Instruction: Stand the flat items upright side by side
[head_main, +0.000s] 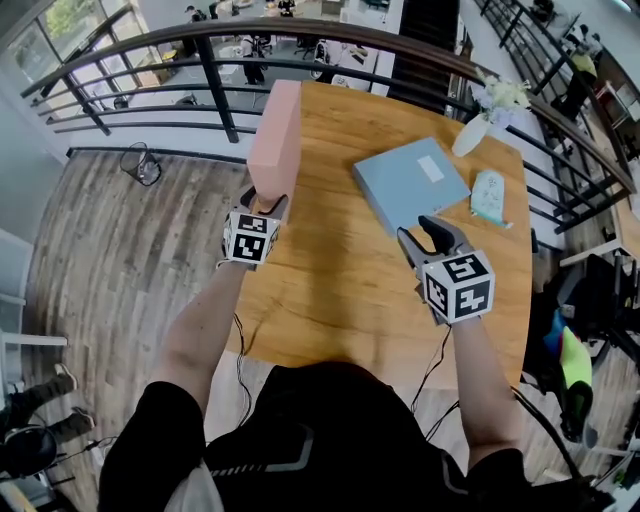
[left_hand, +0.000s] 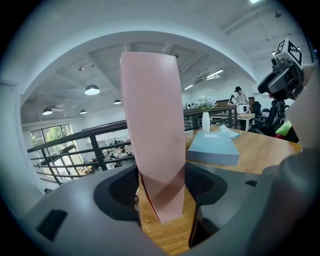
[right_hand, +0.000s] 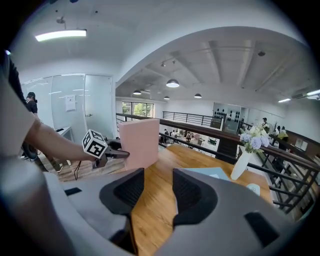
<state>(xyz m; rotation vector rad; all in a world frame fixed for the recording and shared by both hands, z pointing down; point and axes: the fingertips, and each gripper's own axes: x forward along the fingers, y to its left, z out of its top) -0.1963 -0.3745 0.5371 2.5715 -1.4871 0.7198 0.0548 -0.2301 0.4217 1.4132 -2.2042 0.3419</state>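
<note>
Wooden table (head_main: 330, 290) inside a dark curved railing (head_main: 215, 90); plank floor (head_main: 120, 260) at 9 o'clock. Pink book (head_main: 275, 140) upright at the table's 11 o'clock, lower end clamped in left gripper (head_main: 265, 203). Grey book (head_main: 410, 180) flat at 1 o'clock, white vase (head_main: 470, 135) beyond. Right gripper (head_main: 422, 230) at 3 o'clock, jaws apart, empty. Pink book's base hidden behind the jaws; contact with the wood unclear.

Nothing readable — the white label (head_main: 431, 168) on the blue box (head_main: 400, 192) is too small.
</note>
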